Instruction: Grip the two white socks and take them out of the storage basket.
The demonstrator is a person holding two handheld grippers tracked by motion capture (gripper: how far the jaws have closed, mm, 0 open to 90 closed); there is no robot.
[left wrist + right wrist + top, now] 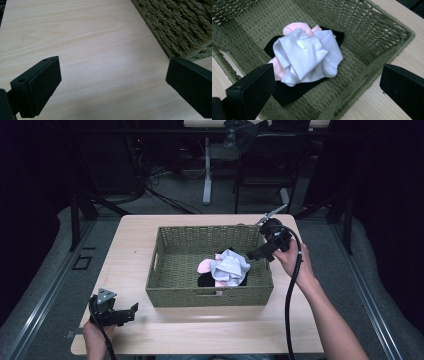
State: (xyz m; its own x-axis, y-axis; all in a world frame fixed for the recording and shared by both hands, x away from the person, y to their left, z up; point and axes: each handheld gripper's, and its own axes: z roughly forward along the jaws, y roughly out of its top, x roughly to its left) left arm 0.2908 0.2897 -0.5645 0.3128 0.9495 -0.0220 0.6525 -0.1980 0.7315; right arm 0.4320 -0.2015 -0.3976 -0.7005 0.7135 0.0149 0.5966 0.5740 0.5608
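Observation:
A green woven basket (pixel 165 270) stands in the middle of the light wood table (pixel 130 245). Inside it lies a small heap: a white sock (pixel 231 265) on top of a pink sock (pixel 205 266) and a black cloth (pixel 205 281). In the right gripper view the white sock (pixel 307 56) sits crumpled over the pink sock (pixel 293 27) and the black cloth (pixel 292 93). My right gripper (pixel 253 255) hovers over the basket's right rim, open and empty, just right of the heap. My left gripper (pixel 131 312) rests near the table's front left corner, open, with bare wood between its jaws.
The basket's corner (pixel 180 27) shows at the upper right of the left gripper view. Beyond the table's far edge stand a white table leg (pixel 207 170) and dark chair frames on a grey floor. A black cable (pixel 292 290) trails from the right gripper.

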